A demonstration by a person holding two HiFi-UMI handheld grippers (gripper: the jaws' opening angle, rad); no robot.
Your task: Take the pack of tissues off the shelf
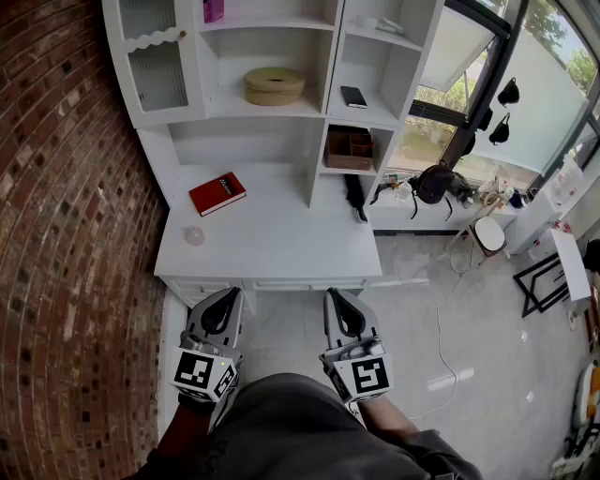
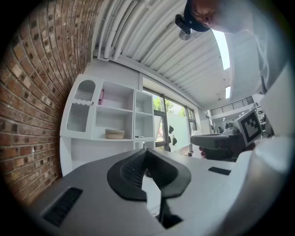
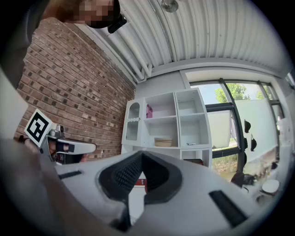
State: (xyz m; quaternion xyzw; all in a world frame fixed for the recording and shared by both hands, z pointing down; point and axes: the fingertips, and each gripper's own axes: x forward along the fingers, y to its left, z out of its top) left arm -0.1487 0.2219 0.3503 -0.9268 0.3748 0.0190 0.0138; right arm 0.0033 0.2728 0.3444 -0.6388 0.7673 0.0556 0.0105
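Note:
A pink pack of tissues [image 1: 214, 9] stands on the top shelf of the white shelf unit [image 1: 319, 56], cut off by the head view's upper edge. It also shows as a small pink pack [image 2: 100, 97] in the left gripper view and as a pink pack [image 3: 149, 111] in the right gripper view. My left gripper [image 1: 228, 293] and right gripper [image 1: 335, 295] hang side by side low in front of the desk, far below the pack. Both are shut with nothing between the jaws, as the left gripper [image 2: 145, 150] and right gripper [image 3: 140, 155] views show.
A round tan box [image 1: 274, 85] and a black phone [image 1: 353, 96] sit on the middle shelf, a brown wooden box [image 1: 349, 148] below. A red book [image 1: 217, 193] lies on the white desk [image 1: 272, 248]. A brick wall [image 1: 66, 234] runs along the left; a black bag [image 1: 434, 183] sits at the right.

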